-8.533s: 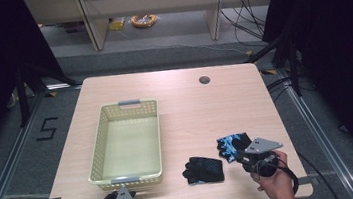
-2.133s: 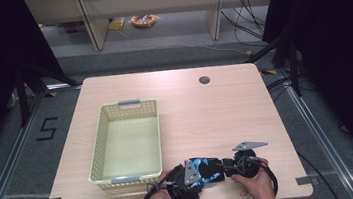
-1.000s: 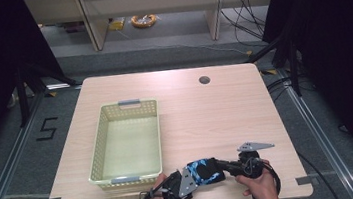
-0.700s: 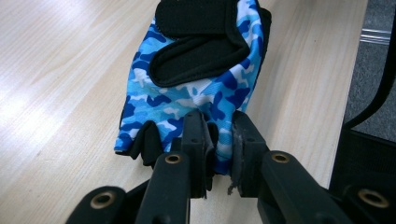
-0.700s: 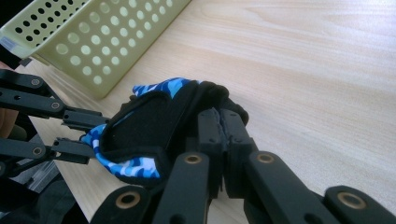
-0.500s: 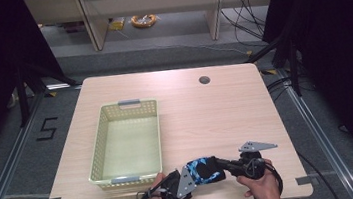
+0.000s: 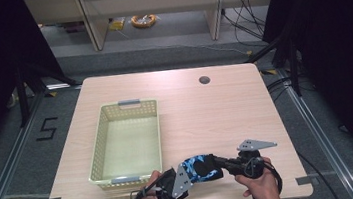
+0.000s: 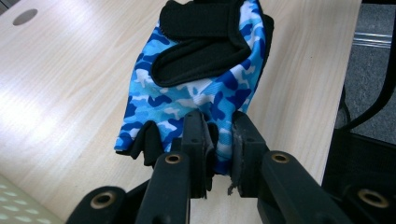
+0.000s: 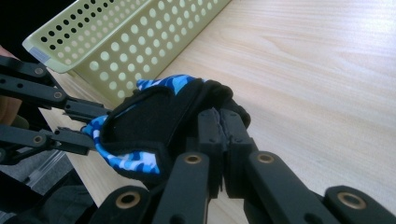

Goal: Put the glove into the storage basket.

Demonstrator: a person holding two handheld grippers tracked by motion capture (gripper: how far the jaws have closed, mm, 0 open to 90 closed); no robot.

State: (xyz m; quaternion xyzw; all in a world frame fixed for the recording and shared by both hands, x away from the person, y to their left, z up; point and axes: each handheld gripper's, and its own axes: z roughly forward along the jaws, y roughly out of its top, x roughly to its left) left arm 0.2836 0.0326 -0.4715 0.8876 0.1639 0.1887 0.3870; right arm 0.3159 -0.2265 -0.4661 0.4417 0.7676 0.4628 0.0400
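On the pale wooden table (image 7: 226, 109), one empty yellow basket (image 7: 128, 140) waits at the left while, just right of it, the left gripper (image 7: 176, 182) and right gripper (image 7: 224, 162) each clamp an end of the single blue camouflage glove (image 7: 200, 167), lifted but probably yet to be dropped in.

Blue camouflage fabric glove (image 8: 196, 88) w/ black palm — top cut off by frame edge; finger ends prob. hidden btwn jaws.
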